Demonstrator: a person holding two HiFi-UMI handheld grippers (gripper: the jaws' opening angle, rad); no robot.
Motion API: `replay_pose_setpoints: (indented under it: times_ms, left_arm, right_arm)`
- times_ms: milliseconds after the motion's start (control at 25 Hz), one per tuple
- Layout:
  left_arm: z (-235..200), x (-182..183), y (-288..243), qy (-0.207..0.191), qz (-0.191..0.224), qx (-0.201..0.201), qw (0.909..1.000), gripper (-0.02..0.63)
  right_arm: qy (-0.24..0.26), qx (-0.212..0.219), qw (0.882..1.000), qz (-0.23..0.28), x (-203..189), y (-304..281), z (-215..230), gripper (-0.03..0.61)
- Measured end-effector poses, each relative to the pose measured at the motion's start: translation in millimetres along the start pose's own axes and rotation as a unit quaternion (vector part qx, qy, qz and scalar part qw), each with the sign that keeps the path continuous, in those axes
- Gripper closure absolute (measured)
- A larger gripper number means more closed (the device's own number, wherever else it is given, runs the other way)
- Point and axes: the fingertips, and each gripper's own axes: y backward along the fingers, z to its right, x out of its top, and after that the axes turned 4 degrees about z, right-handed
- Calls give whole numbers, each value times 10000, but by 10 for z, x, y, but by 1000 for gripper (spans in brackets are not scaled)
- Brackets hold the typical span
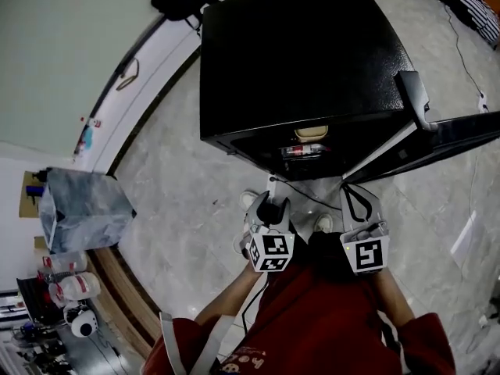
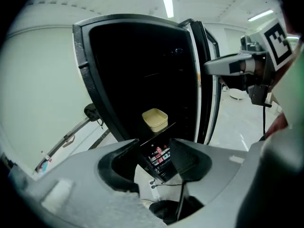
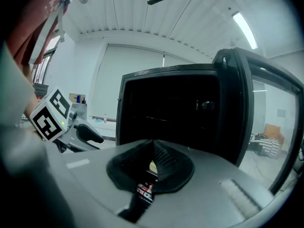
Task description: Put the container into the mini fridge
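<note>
Mini fridge door (image 1: pixel 469 135) cut by frame edge; interior (image 2: pixel 142 70) too dark.

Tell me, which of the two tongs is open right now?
The left tongs: their jaws stand apart with nothing between them. The right tongs have their jaws pressed together.

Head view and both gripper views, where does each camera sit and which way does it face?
Head view: on the person's head, looking down at the open mini fridge; left gripper, right gripper and red sleeves show.
Left gripper view: on the left gripper, facing the container inside the mini fridge; its jaws stand apart.
Right gripper view: on the right gripper, facing the mini fridge; its jaws are together.
Shared: both gripper views show the mini fridge.
</note>
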Motion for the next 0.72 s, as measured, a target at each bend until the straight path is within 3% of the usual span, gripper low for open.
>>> replay_pose_setpoints:
  times_ms: [160, 360, 560, 720]
  left_arm:
    - [-199, 153, 219, 335, 312, 293, 9985, 407]
    - [-306, 511, 439, 844, 1133, 385, 9892, 407]
    - [-473, 940, 727, 474, 2073, 686, 9747, 408]
    - [-687, 1173, 892, 702, 2602, 957, 9582, 408]
  right_arm:
    - [-93, -54, 9997, 233, 240, -71, 18, 578]
    - [-260, -102, 9986, 456, 467, -103, 34, 578]
    - [-133, 13, 9982, 592, 572, -156, 5, 578]
    - [-94, 49, 9973, 733, 680, -209, -9, 578]
